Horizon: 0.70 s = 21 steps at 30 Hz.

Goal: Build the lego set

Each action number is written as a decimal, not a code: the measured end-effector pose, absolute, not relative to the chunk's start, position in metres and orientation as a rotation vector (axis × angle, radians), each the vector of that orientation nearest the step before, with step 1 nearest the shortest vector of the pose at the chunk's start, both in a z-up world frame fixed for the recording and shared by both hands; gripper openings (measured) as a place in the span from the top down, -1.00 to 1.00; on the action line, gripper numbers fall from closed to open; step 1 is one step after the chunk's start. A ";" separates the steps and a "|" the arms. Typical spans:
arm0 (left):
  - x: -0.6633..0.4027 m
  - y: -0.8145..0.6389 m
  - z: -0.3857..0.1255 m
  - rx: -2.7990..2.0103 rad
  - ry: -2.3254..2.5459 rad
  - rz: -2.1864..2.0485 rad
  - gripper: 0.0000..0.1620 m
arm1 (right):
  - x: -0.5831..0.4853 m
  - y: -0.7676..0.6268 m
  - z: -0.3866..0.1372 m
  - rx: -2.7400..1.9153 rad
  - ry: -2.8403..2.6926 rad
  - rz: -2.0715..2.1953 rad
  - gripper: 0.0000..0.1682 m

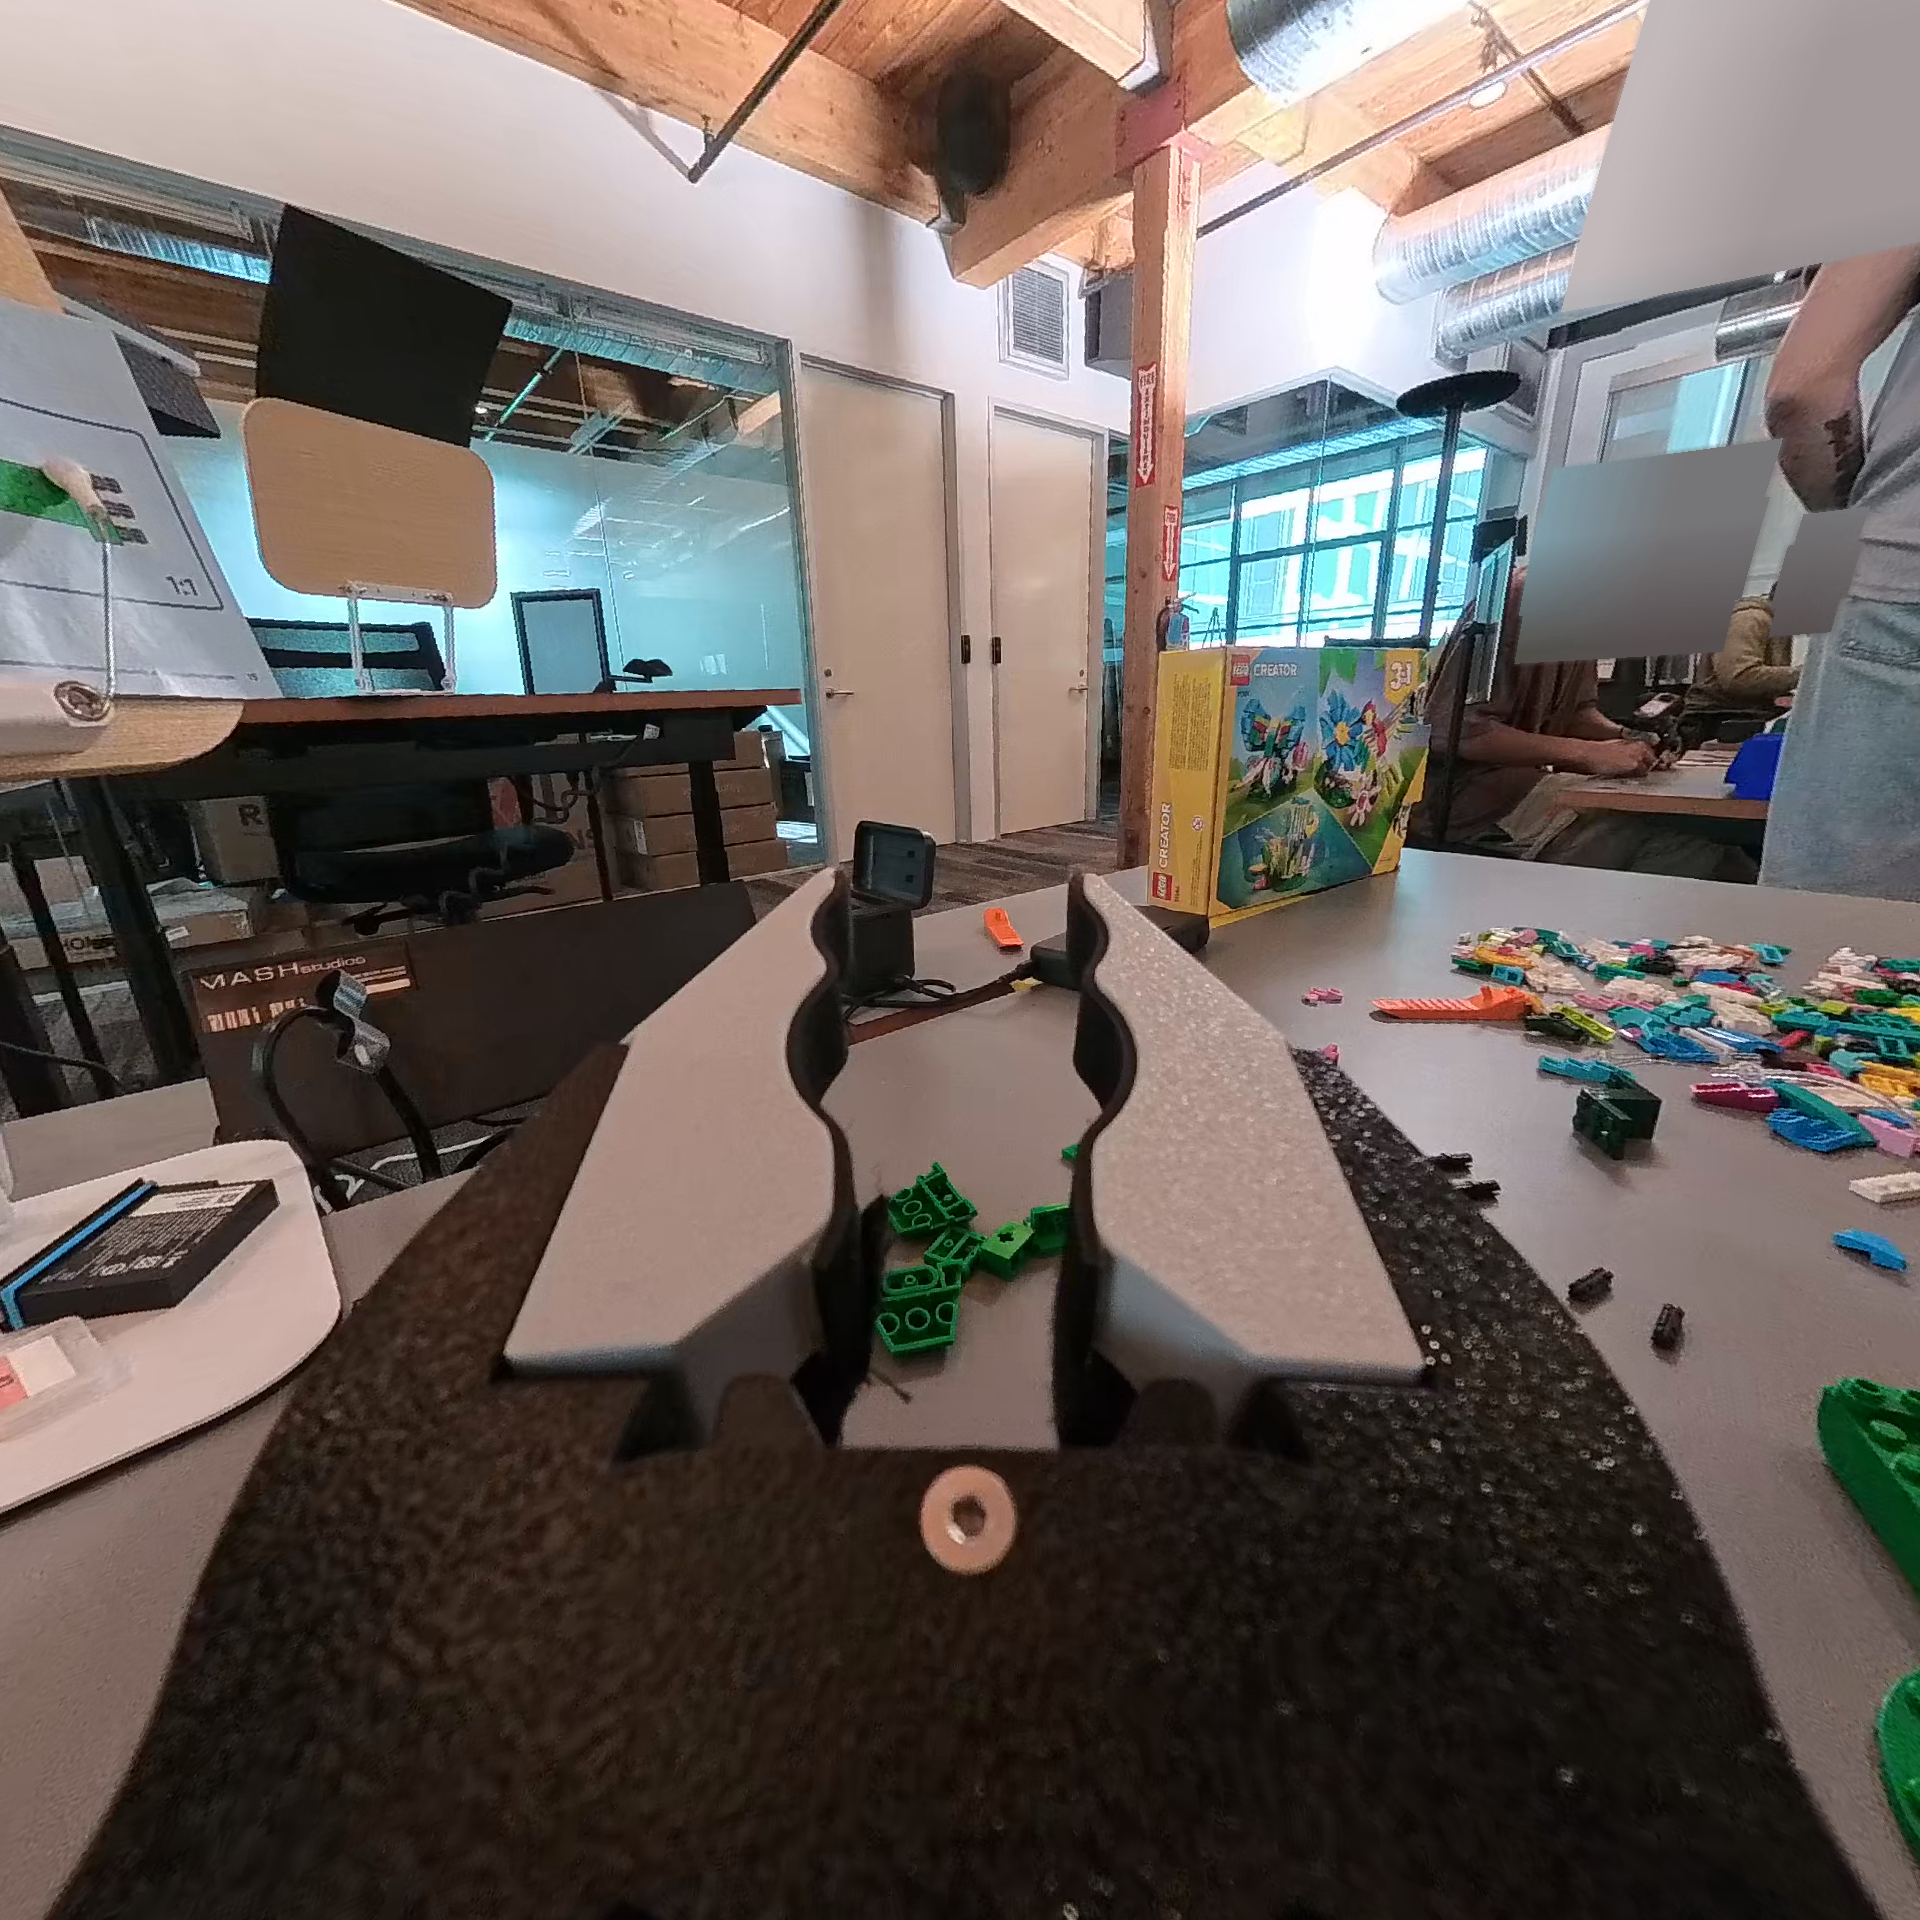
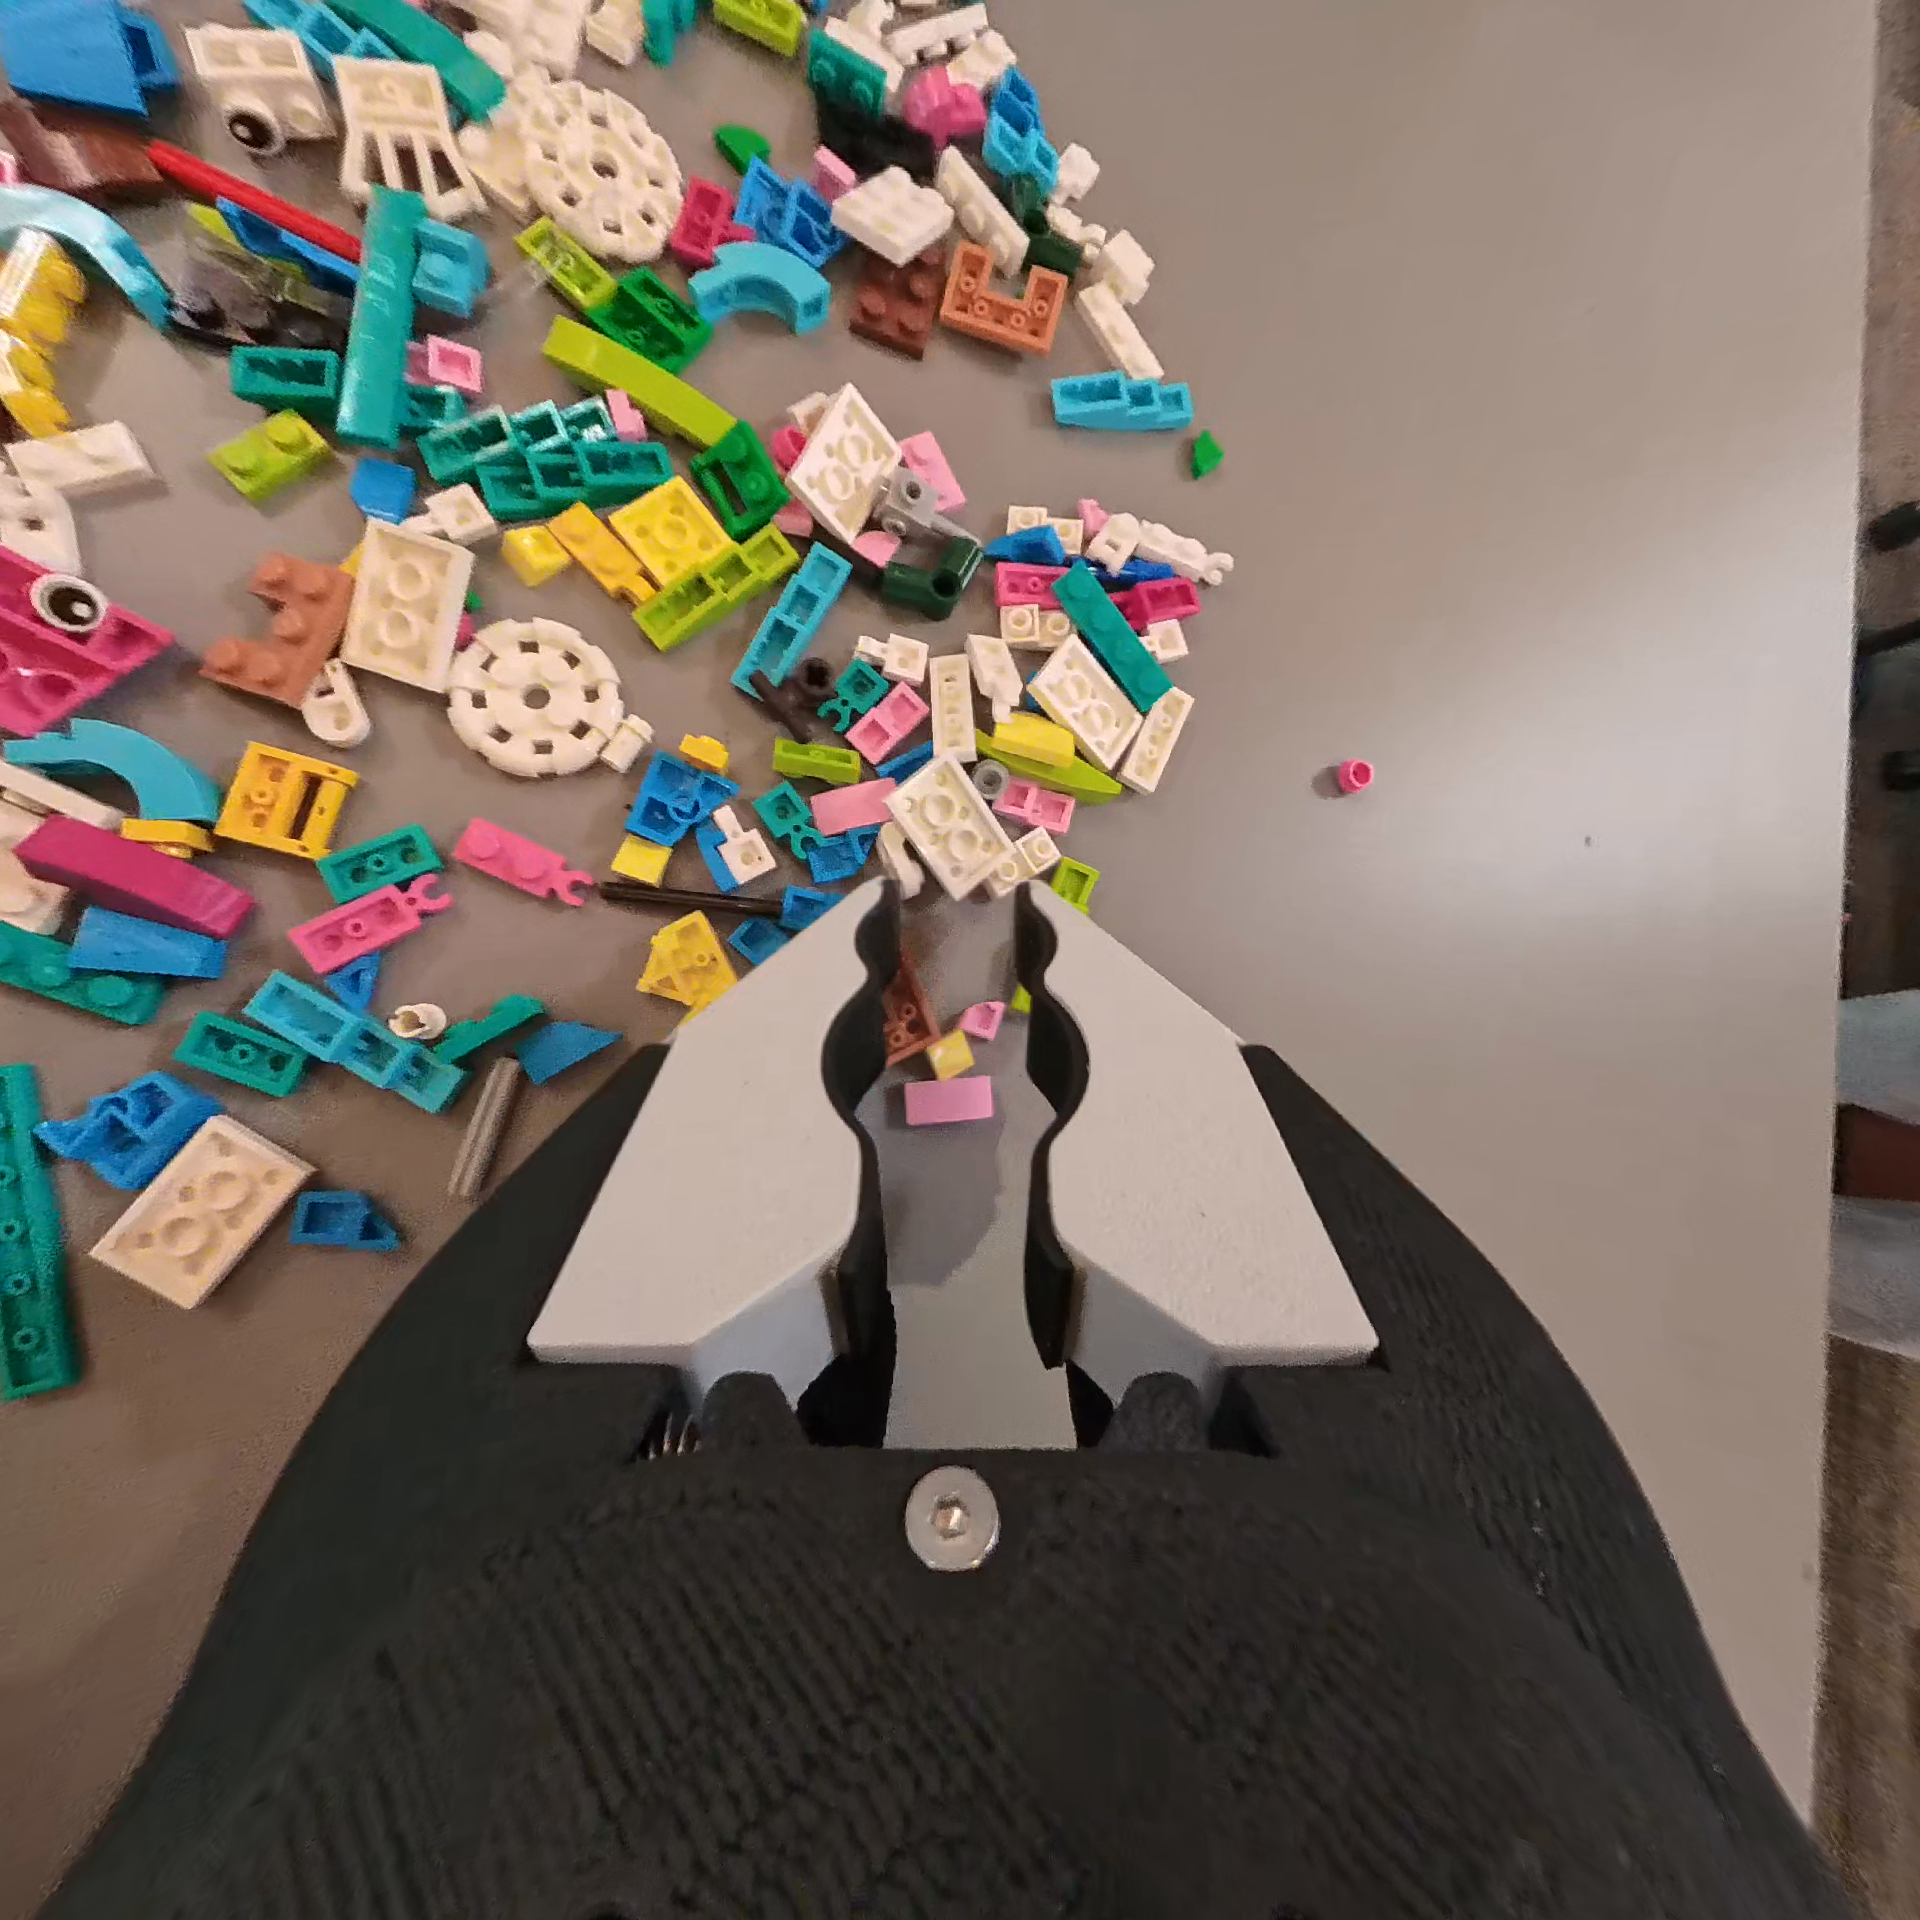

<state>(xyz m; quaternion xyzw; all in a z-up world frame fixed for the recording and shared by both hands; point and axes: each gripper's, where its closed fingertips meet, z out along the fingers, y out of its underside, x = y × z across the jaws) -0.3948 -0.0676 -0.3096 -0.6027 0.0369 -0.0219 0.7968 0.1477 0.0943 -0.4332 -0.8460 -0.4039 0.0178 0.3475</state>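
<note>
My left gripper is open and empty, held low over the grey table. A small heap of bright green bricks lies on the table between its fingers. A large green piece shows at the right edge. My right gripper is open and empty, looking down on a wide pile of loose coloured bricks. A pink tile, a small yellow piece and a brown wedge lie between its fingers. A white plate sits just past the fingertips.
The yellow set box stands at the table's far side, with a black charger and cable beside it. An orange brick separator and the loose pile lie right. A white tray sits left. A person stands at the far right. A lone pink stud lies apart.
</note>
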 end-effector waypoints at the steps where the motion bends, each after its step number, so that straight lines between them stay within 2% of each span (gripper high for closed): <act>1: -0.395 -0.068 -0.310 -1.295 0.079 -0.047 0.52 | 0.147 0.094 -0.431 -2.185 -1.045 0.053 0.76; 11: -0.397 -0.068 -0.309 -1.294 0.065 -0.044 0.51 | 0.109 0.084 -0.398 -2.045 -1.062 0.239 0.76; 21: -0.396 -0.067 -0.310 -1.298 0.071 -0.041 0.51 | 0.095 0.076 -0.390 -2.005 -1.108 0.296 0.76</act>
